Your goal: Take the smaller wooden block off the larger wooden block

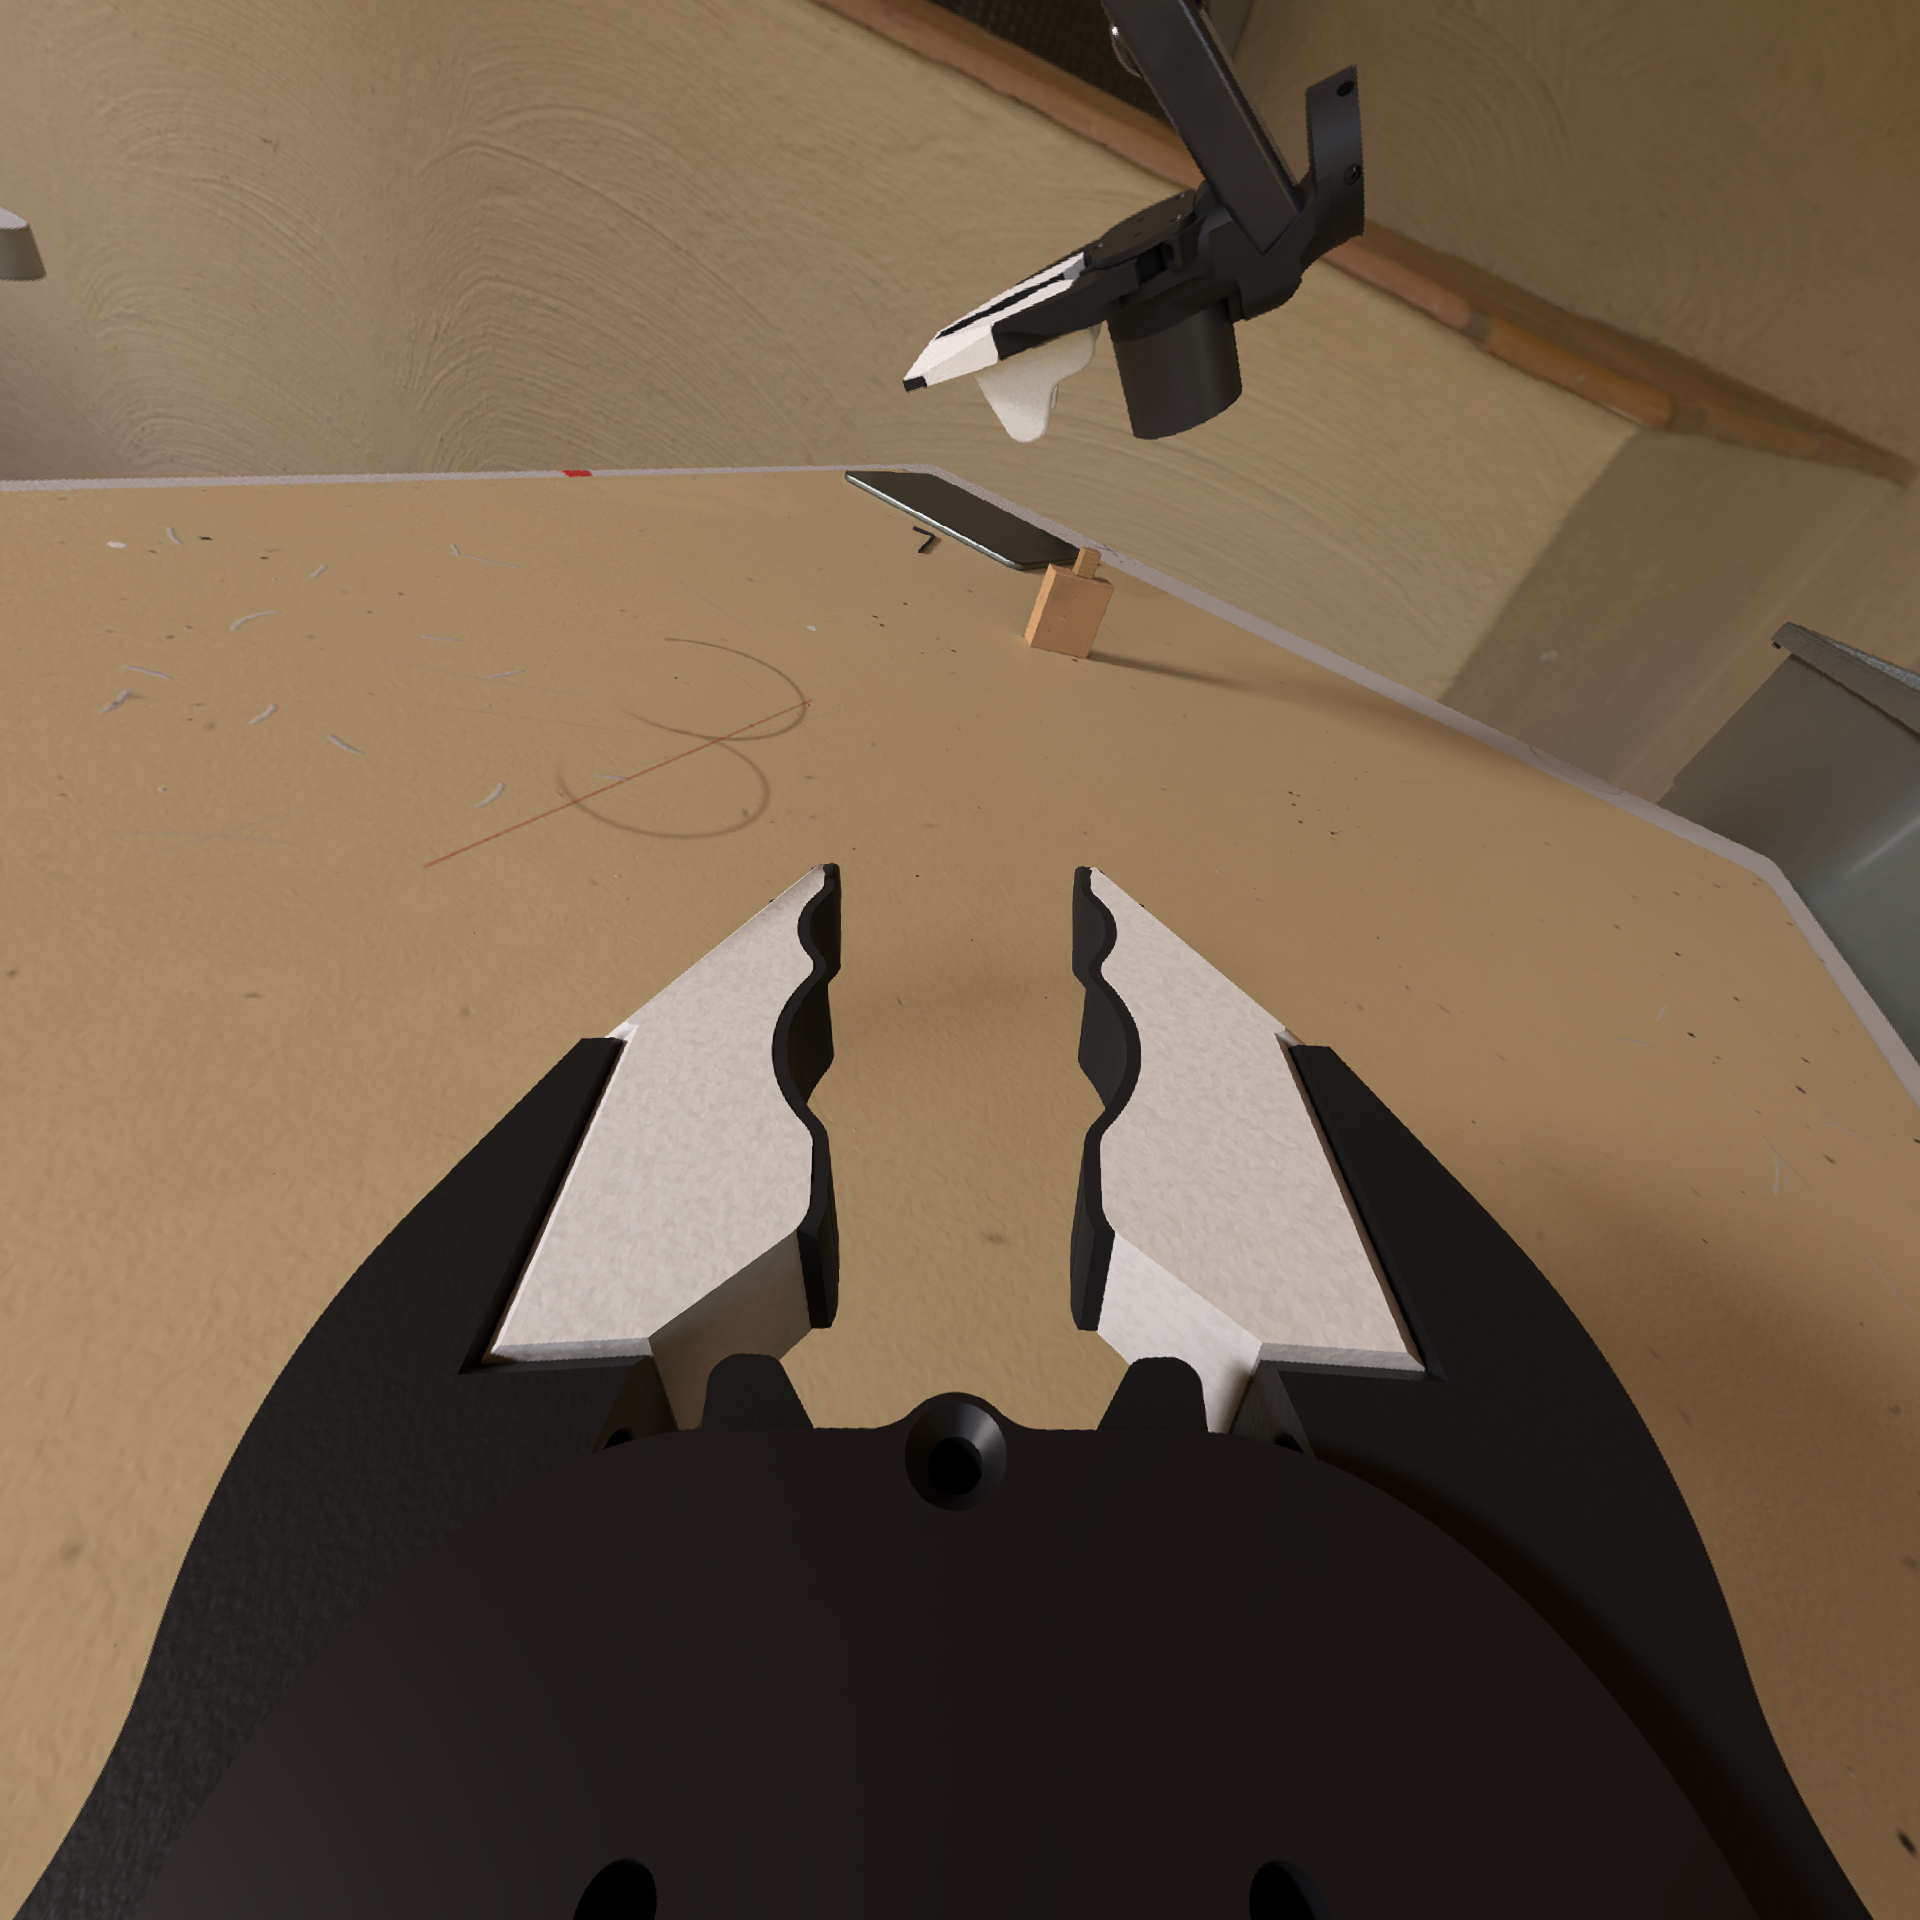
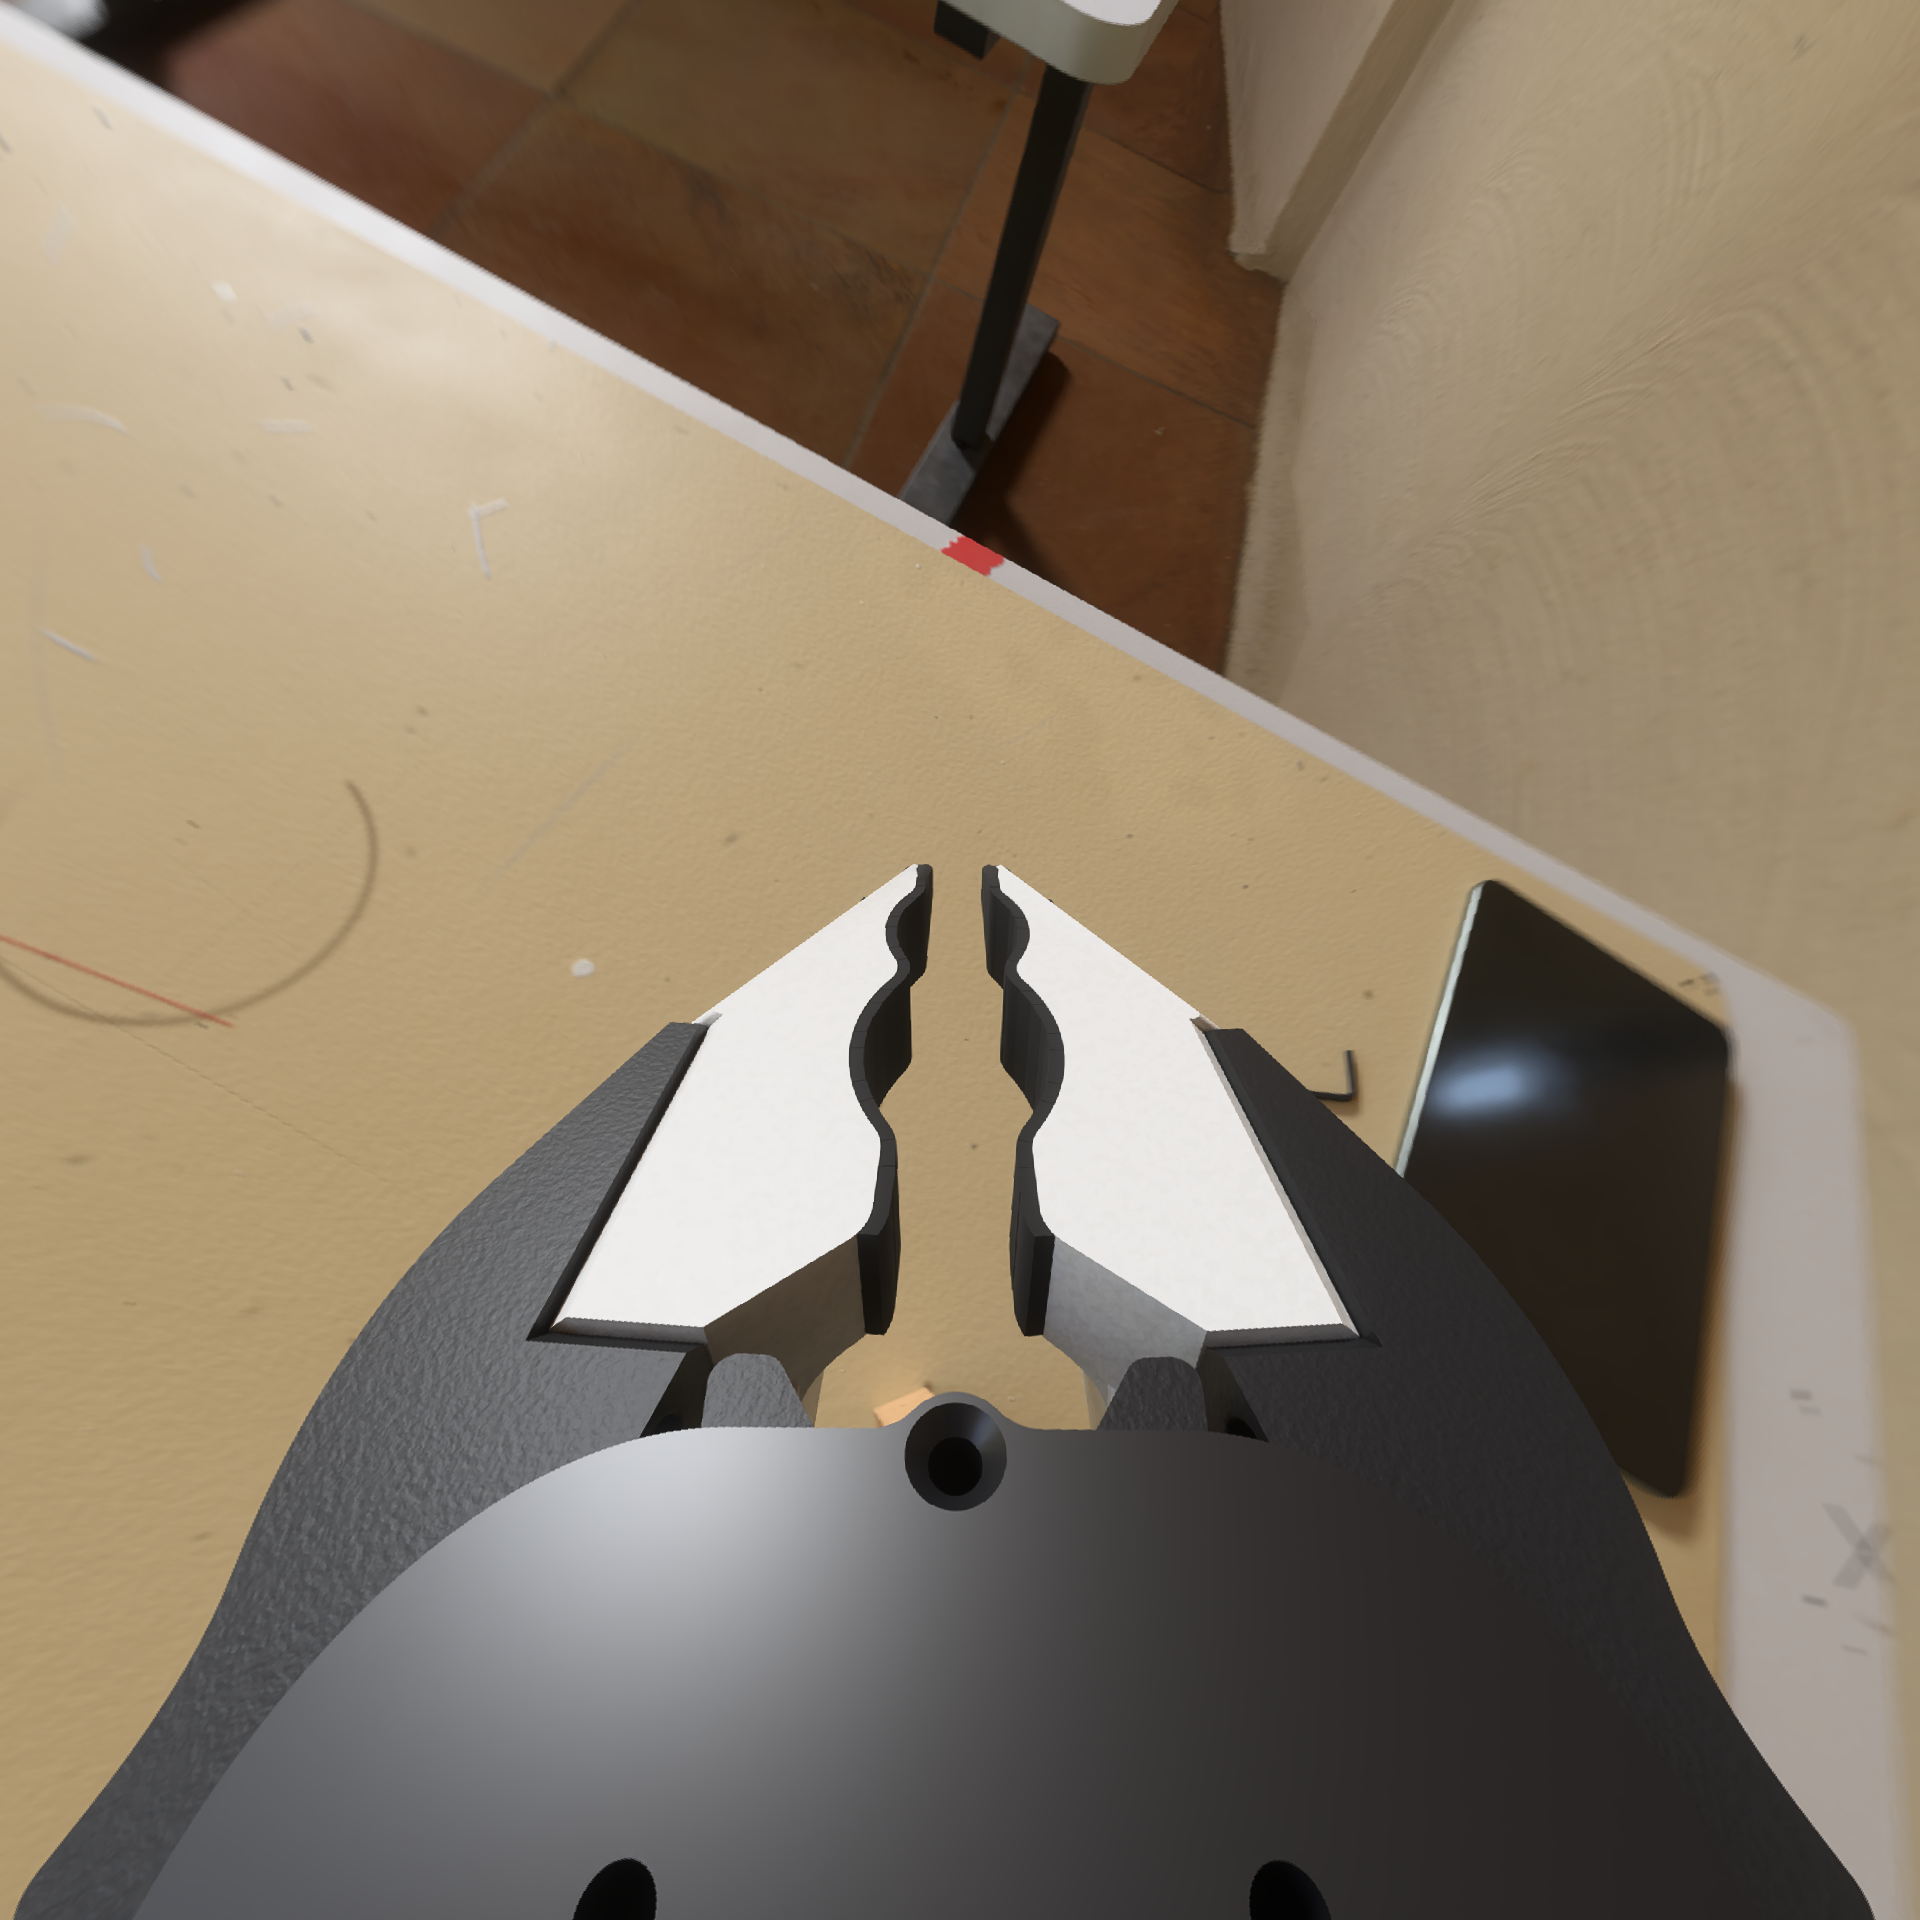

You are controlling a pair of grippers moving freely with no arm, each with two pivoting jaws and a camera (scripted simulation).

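Note:
In the left wrist view the larger wooden block (image 1: 1066, 615) stands on the tan table (image 1: 520, 987) near its far right edge. The smaller wooden block (image 1: 1087, 562) sits on top of it. My left gripper (image 1: 958, 875) is open and empty, low over the table and well short of the blocks. My right gripper (image 1: 961, 387) hovers above and beyond the blocks. In the right wrist view my right gripper (image 2: 956, 873) is empty, its jaws a narrow gap apart. A sliver of light wood (image 2: 899, 1410) shows below, between the finger bases.
A black tablet (image 1: 966, 517) (image 2: 1569, 1174) lies flat at the table's corner, just behind the blocks, with a small black hex key (image 1: 924, 540) (image 2: 1342, 1081) beside it. A grey metal box (image 1: 1829, 790) stands off the right edge. A black-poled stand (image 2: 1013, 260) stands on the floor.

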